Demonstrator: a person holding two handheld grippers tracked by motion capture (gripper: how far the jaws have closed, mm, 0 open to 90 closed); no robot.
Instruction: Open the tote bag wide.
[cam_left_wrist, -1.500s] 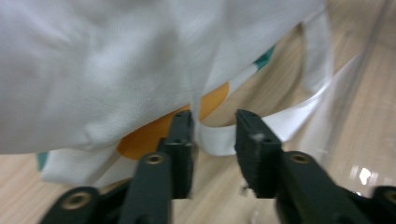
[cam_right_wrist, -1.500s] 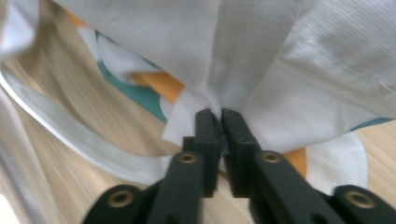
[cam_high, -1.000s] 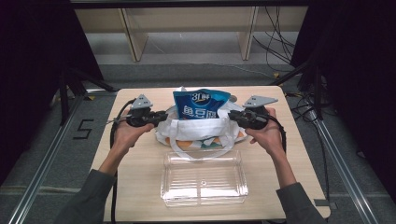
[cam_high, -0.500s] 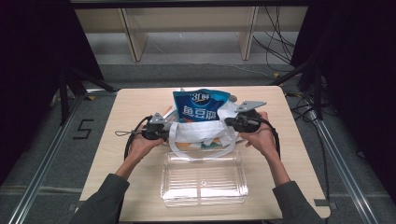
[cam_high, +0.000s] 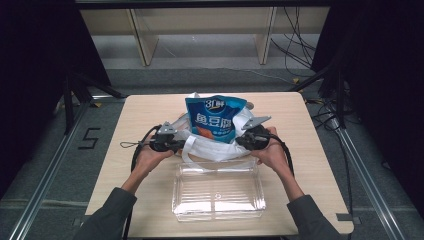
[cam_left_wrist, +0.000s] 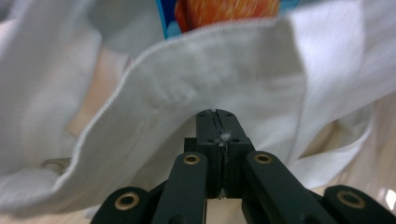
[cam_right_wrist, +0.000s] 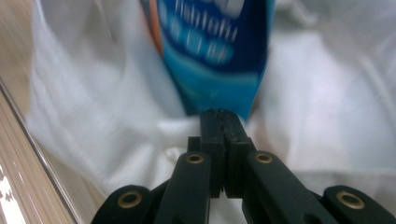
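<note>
high view above the table (cam_high: 125, 150); both gripper views close on the white bag (cam_high: 215, 147)

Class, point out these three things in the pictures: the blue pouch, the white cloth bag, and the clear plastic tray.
blue pouch (cam_high: 216, 120), high view, printed front.
white cloth bag (cam_high: 215, 149), high view, front wall.
clear plastic tray (cam_high: 218, 195), high view, bare floor.

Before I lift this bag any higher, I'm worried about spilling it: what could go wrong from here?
1. Each gripper, left and right, pinches only a thin fold of the white bag, so the cloth could slip out.
2. The blue pouch stands tall above the bag's rim and may tip out if one side rises first.
3. The clear tray lies just in front; a sagging bag might knock it.
</note>
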